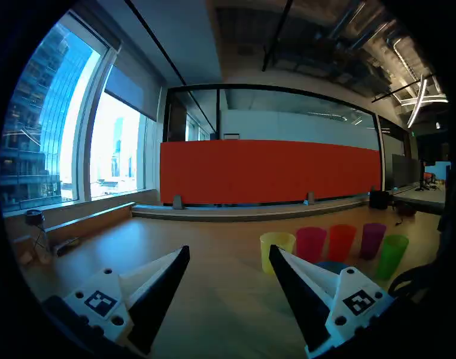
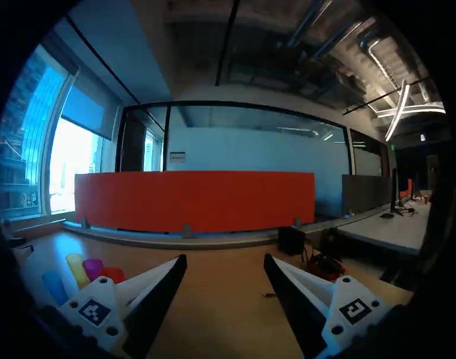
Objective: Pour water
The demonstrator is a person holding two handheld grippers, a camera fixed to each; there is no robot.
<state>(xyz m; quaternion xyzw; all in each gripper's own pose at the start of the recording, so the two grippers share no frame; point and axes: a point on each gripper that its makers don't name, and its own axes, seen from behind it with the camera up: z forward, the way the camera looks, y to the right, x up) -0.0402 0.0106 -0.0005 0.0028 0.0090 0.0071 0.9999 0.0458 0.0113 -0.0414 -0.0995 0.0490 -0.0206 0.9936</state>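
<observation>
Upright, mouths up, five tapered plastic cups line the smooth wooden table (image 1: 216, 311) in the left gripper view: yellow cup (image 1: 277, 250), pink cup (image 1: 312, 242), orange cup (image 1: 342, 240), purple cup (image 1: 373, 239), green cup (image 1: 392, 254); the left gripper (image 1: 228, 250) gapes wide, empty. Right gripper view: the right gripper (image 2: 224, 258) is spread too, grasping nothing, coloured cups (image 2: 78, 269) beside one finger

No legible words or numbers. Square black-and-white coded markers (image 1: 100, 302) on white plastic fingers (image 1: 324, 281); small white wall sign (image 2: 177, 157) too tiny to read.

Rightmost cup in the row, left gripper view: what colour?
Green. The cup shows best in the left gripper view.
</observation>
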